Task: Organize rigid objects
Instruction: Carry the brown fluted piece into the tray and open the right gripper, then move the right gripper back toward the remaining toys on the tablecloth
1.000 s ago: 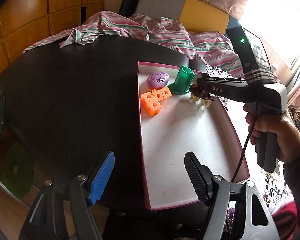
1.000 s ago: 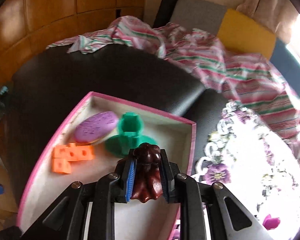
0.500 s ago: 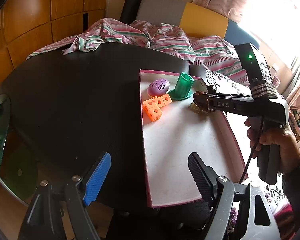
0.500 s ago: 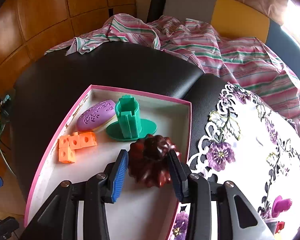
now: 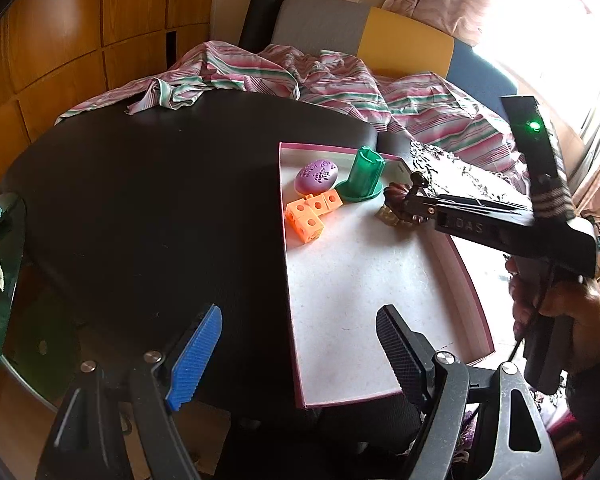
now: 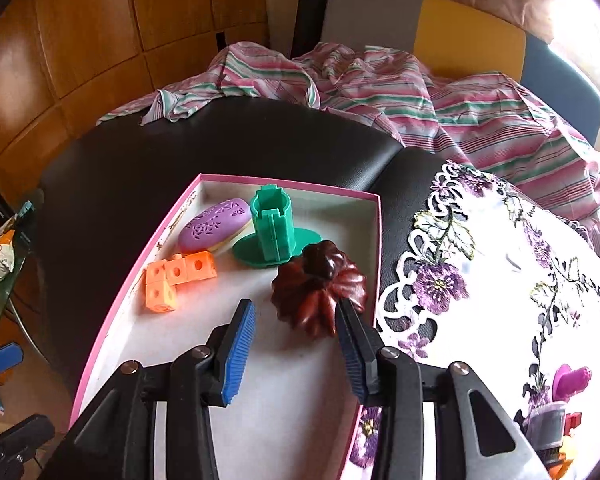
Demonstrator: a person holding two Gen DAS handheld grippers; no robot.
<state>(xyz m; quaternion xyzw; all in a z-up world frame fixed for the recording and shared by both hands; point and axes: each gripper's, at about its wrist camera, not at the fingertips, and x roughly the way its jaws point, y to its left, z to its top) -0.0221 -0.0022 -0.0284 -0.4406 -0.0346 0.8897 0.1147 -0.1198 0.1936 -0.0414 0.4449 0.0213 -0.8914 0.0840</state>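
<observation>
A pink-rimmed white box (image 5: pixel 287 280) (image 6: pixel 284 182) lies on the black table. At its far end are a purple oval piece (image 6: pixel 214 226), a green cylinder on a round base (image 6: pixel 274 236) and joined orange cubes (image 6: pixel 176 280). A dark red fluted mould (image 6: pixel 320 288) (image 5: pixel 396 196) rests on the box floor beside the green piece. My right gripper (image 6: pixel 295 306) (image 5: pixel 400 204) is open, its pads either side of the mould's near edge without pressing it. My left gripper (image 5: pixel 300 316) hangs open and empty over the box's near left rim.
A striped cloth (image 6: pixel 380 80) is heaped along the table's far side, with chairs behind it. A floral embroidered mat (image 6: pixel 500 260) lies right of the box, with small toys (image 6: pixel 568 384) at its near corner. A hand (image 5: pixel 556 308) holds the right gripper's handle.
The right gripper's jaws have parted and let the dark red mould down onto the box floor, then drawn back a little. The left gripper opened slightly wider.
</observation>
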